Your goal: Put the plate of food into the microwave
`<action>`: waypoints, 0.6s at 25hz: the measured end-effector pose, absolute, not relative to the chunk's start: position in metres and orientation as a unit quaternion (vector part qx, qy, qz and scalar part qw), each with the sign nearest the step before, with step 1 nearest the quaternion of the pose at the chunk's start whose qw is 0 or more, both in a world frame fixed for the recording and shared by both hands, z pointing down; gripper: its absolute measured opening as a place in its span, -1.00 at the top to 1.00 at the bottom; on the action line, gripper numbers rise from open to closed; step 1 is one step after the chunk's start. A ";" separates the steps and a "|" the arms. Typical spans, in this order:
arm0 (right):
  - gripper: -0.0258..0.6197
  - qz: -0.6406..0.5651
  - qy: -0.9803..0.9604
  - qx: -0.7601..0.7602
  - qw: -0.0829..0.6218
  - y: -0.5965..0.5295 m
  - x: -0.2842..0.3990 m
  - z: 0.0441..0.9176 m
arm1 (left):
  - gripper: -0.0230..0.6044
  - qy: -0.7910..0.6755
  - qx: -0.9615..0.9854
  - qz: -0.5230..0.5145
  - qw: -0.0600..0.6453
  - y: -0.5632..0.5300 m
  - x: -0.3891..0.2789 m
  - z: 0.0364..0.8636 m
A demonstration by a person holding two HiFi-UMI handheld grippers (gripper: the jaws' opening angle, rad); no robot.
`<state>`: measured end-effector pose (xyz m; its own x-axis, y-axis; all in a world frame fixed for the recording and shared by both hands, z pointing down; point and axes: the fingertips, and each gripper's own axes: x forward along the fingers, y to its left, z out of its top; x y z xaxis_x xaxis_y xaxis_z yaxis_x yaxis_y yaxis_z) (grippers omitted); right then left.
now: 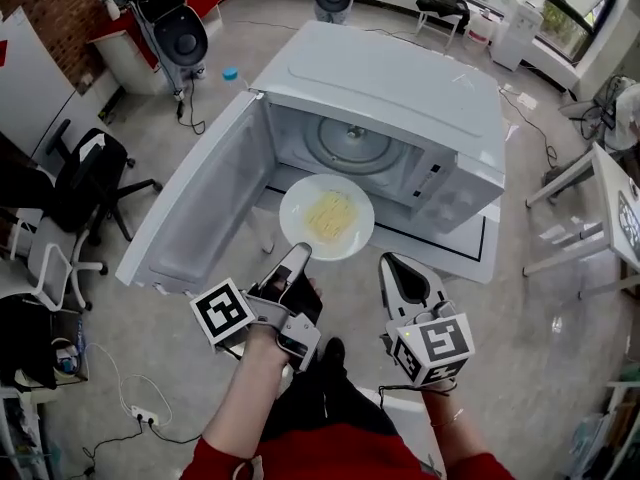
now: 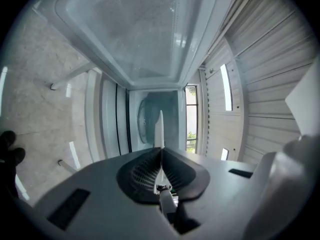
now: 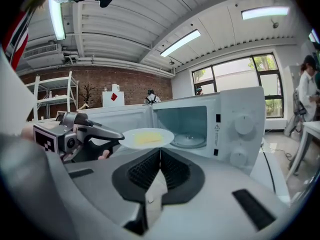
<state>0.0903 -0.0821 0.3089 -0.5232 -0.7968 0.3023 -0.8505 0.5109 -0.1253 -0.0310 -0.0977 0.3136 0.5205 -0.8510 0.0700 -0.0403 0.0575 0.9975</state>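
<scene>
A white plate (image 1: pixel 327 216) with yellow food (image 1: pixel 331 214) hangs level just in front of the open microwave (image 1: pixel 400 78), whose door (image 1: pixel 200 208) is swung out to the left. Inside lies the glass turntable (image 1: pixel 350 146). My left gripper (image 1: pixel 298 258) is shut on the plate's near rim; in the left gripper view the plate (image 2: pixel 160 129) shows as a thin white edge between the closed jaws. My right gripper (image 1: pixel 395 265) stays a little to the right of the plate, shut and empty. From the right gripper view the plate (image 3: pixel 147 137) floats before the oven cavity (image 3: pixel 182 124).
The microwave stands on a low white stand (image 1: pixel 470 258). Office chairs (image 1: pixel 85 183) and floor cables are at the left, a table (image 1: pixel 610 208) at the right. A person in a white coat (image 3: pixel 306 91) stands far right.
</scene>
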 end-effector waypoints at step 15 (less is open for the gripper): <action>0.87 0.127 -0.839 0.515 0.122 -0.161 0.079 0.355 | 0.87 -0.359 0.629 -0.323 0.609 -0.190 -0.009 0.359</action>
